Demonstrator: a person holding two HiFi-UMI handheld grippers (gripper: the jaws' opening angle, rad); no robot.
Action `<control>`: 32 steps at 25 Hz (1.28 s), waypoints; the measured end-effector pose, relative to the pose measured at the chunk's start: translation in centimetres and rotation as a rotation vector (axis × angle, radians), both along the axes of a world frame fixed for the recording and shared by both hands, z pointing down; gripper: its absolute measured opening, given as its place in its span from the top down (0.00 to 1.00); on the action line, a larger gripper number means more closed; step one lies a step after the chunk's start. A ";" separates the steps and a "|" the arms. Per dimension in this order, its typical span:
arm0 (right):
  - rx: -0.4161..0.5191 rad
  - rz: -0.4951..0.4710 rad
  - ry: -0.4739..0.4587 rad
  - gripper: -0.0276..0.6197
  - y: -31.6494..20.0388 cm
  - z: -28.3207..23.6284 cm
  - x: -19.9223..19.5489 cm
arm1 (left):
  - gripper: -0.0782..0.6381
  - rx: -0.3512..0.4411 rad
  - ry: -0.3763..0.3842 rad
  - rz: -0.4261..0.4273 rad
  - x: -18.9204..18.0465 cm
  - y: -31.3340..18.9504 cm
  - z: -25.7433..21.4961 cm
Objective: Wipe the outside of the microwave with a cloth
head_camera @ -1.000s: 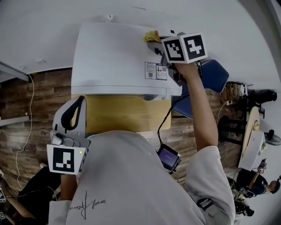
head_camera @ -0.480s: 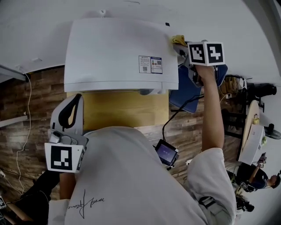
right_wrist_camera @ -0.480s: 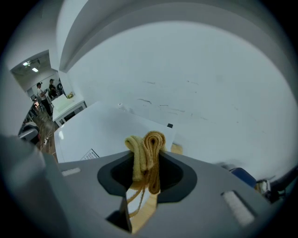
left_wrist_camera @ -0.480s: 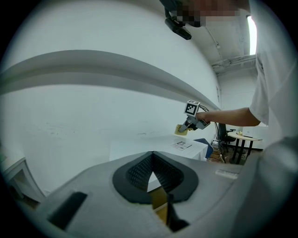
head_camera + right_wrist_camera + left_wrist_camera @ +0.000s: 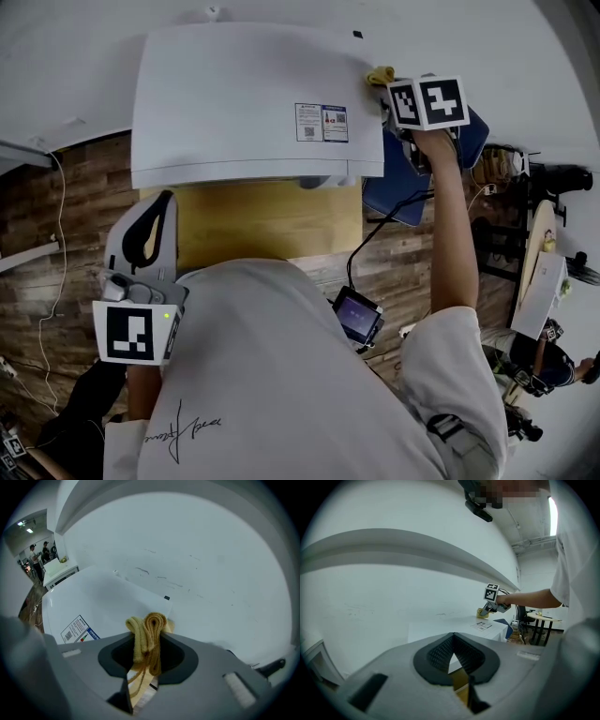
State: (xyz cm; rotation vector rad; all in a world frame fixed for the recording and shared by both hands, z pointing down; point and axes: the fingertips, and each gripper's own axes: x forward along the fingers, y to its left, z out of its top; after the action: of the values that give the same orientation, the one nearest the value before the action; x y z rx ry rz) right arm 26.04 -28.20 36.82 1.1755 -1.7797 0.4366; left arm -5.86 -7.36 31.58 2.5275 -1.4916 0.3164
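Bright, even light, only soft shadows. The white wall (image 5: 75, 56) and microwave (image 5: 244, 103) top nearly wash out together. A ceiling light strip (image 5: 553, 510) glares in the left gripper view. Heavy fisheye bending, black rounded corners on both gripper views, close-up stuff goes soft.

Label (image 5: 322, 123) print unreadable, cloth (image 5: 379, 74) half hidden behind right claw (image 5: 389, 94)

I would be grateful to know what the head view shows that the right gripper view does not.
Head view only: the left claw held low, the wooden table and a small screen. Right gripper view only: the right claw clamped on the yellow cloth, and people far off. Both: the white microwave, its label, and the cloth at its back corner.
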 end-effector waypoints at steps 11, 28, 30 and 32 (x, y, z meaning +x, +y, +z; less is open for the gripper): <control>0.008 -0.025 0.008 0.77 0.2 0.2 -2.5 | 0.90 0.000 0.021 -0.014 0.3 0.1 0.3; -0.025 -0.137 -0.030 0.77 0.7 0.3 -9.0 | 0.90 0.006 0.023 -0.029 -0.6 0.5 0.2; -0.033 -0.153 -0.047 0.77 0.8 0.2 -10.0 | 0.90 0.000 0.019 -0.034 -1.0 0.6 0.2; -0.036 -0.172 -0.059 0.77 0.9 0.1 -11.3 | 0.90 0.004 0.021 -0.043 -1.4 0.6 0.1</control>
State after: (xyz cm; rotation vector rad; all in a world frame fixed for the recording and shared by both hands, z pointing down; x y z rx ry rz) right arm 14.75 -27.32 36.96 0.9839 -1.8983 0.4032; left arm -7.23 -6.73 31.72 2.4899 -1.5372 0.2796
